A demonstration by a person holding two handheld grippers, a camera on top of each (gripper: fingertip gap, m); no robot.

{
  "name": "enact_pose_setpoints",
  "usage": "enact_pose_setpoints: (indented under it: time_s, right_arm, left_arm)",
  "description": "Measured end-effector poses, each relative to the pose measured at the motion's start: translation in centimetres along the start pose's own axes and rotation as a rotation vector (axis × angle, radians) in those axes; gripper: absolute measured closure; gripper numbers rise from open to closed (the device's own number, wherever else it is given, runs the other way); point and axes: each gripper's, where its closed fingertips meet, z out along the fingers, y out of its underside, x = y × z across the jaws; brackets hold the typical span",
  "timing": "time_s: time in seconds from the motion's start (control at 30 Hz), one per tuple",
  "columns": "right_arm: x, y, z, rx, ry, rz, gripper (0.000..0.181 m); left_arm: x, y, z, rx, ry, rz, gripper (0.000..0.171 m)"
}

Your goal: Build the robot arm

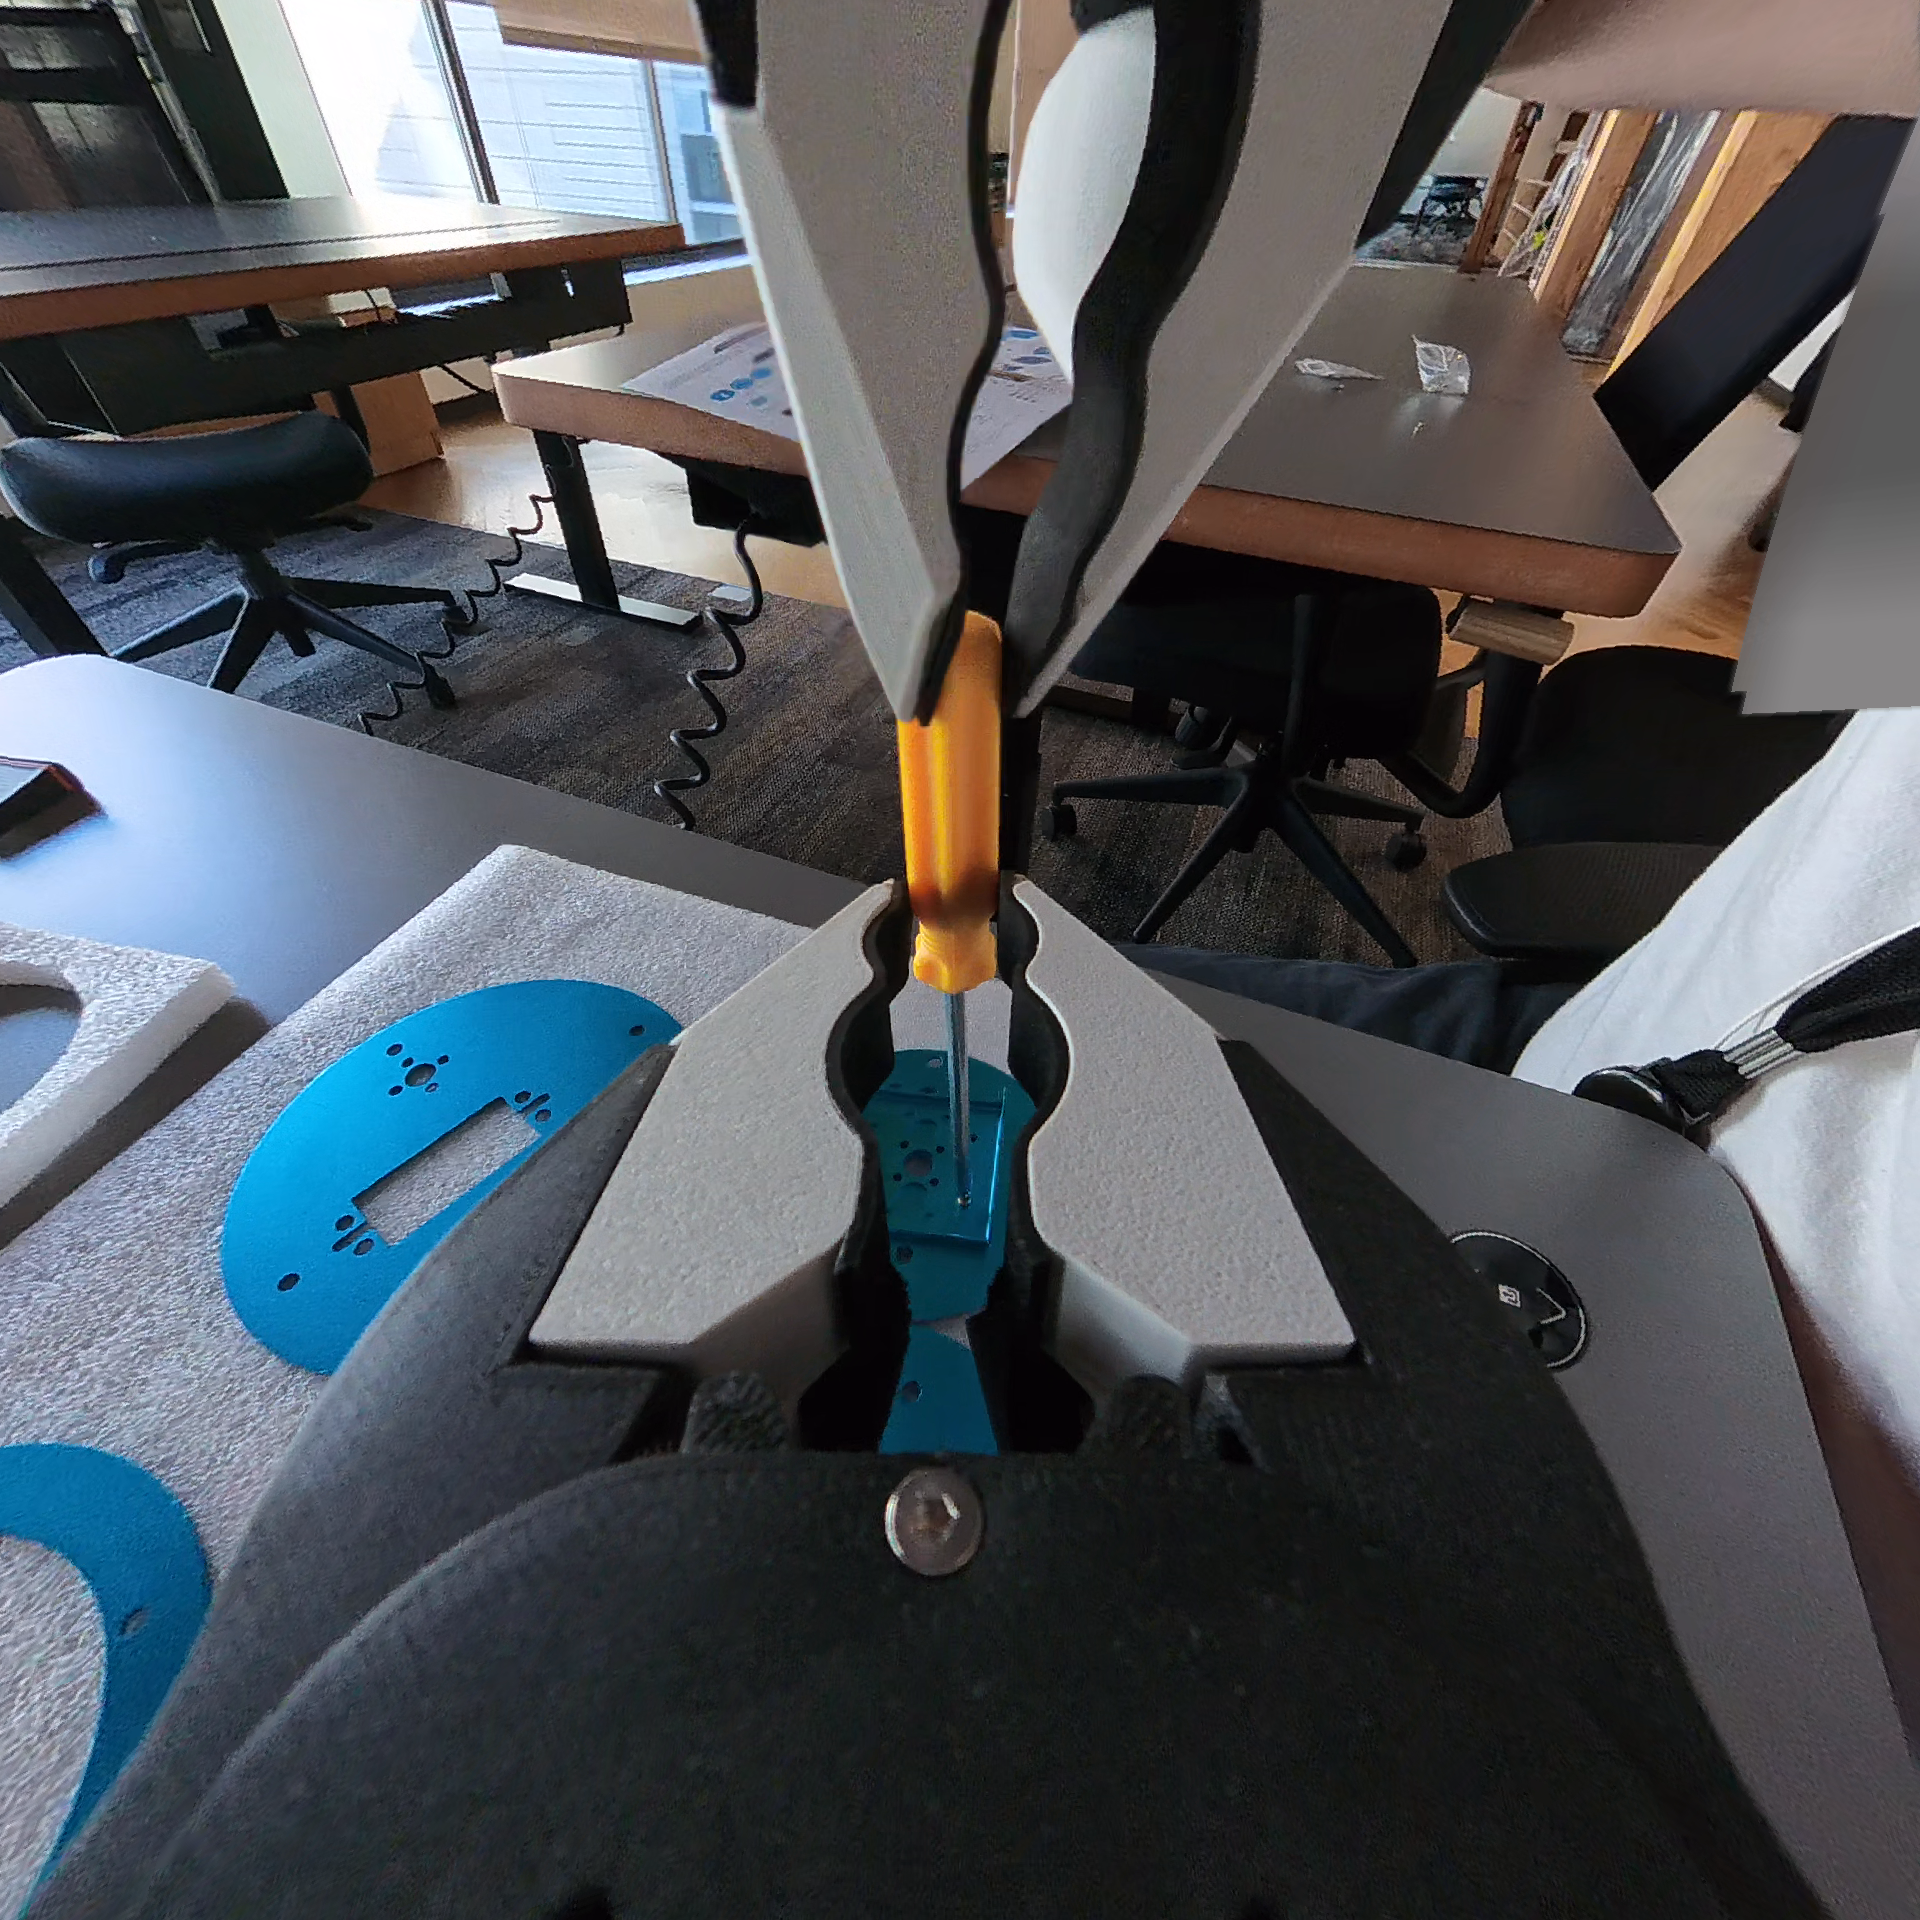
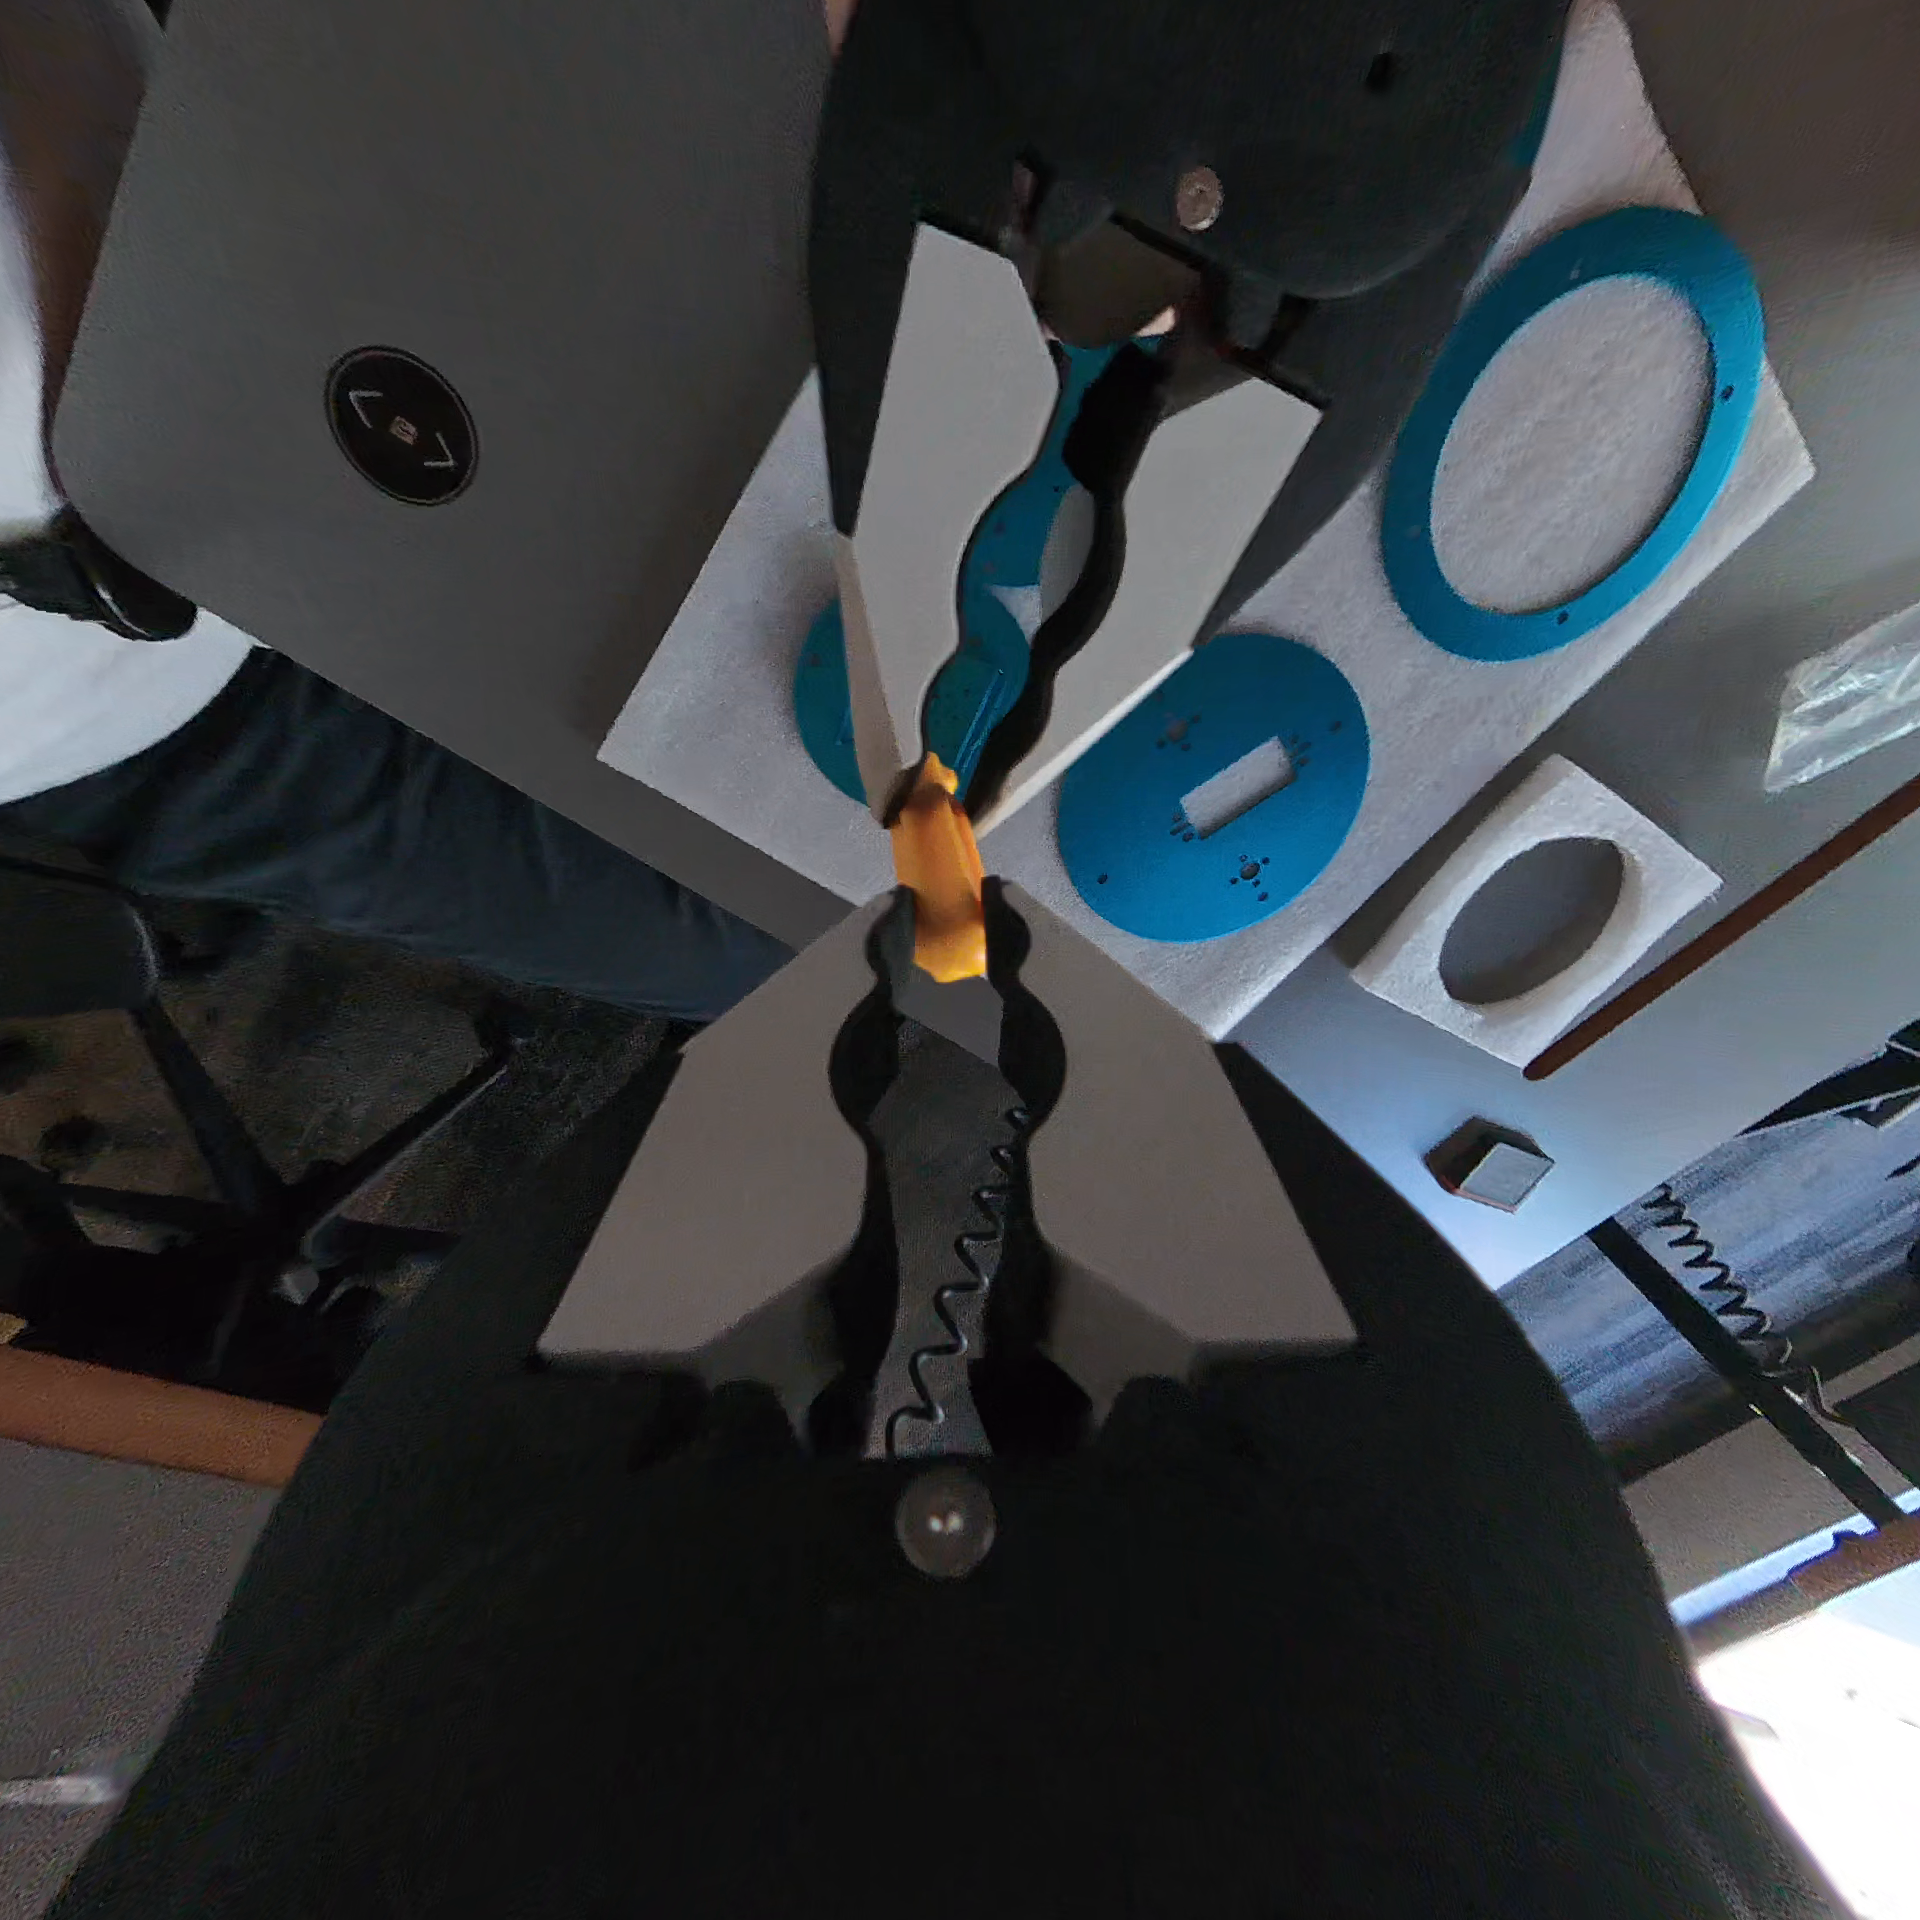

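Office desk, foam pad (image 1: 582, 935) centre frame: right gripper (image 2: 940, 896) clenches orange screwdriver (image 1: 951, 790) handle; left gripper (image 1: 954, 894) closes around its lower handle, tip on blue bracket (image 1: 935, 1164).

A grey counter (image 2: 436, 187) carries a white foam sheet (image 2: 1340, 831). Blue plates lie on the sheet (a ring (image 2: 1455, 613), a slotted disc (image 2: 1132, 831)).

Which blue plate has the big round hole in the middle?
The blue ring, lying farthest along the white foam sheet. The blue disc beside it has only a small rectangular slot and tiny holes.
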Motion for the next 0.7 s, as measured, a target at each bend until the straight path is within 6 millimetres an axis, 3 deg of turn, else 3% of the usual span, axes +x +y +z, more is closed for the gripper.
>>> enact_pose_setpoints:
  time_s: [0.13,0.23,0.27,0.3,0.37,0.47,0.57,0.7]
  right_arm:
    - [-0.1,-0.1,0.0,-0.014,-0.055,0.174,0.17]
    - [0.3,0.1,0.1,-0.036,-0.118,0.557,0.17]
    - [0.3,-0.3,0.0,0.006,-0.153,0.651,0.181]
    - [0.0,-0.9,-0.1,0.048,-0.214,0.684,0.181]
    - [-0.3,-1.0,-0.1,0.057,-0.254,0.64,0.181]
    - [0.5,-0.8,-0.8,0.104,-0.171,0.448,0.168]
    - [0.9,-1.3,-1.9,0.22,-0.077,0.164,0.116]
    - [0.3,0.3,-1.0,0.204,-0.033,-0.041,0.128]
  left_arm:
    - [0.1,0.0,0.0,0.001,0.004,-0.007,0.156]
    - [0.1,0.0,0.0,-0.001,0.003,-0.001,0.155]
    - [0.3,0.0,0.0,-0.002,0.019,-0.005,0.155]
    - [0.2,0.1,0.1,-0.001,0.012,-0.007,0.155]
    - [0.1,0.1,0.1,-0.003,0.004,-0.003,0.156]
    - [0.0,0.1,-0.1,-0.001,0.004,-0.007,0.156]
    - [0.0,0.1,-0.2,-0.001,0.002,-0.01,0.156]
    - [0.0,0.1,-0.2,-0.003,0.004,-0.01,0.156]
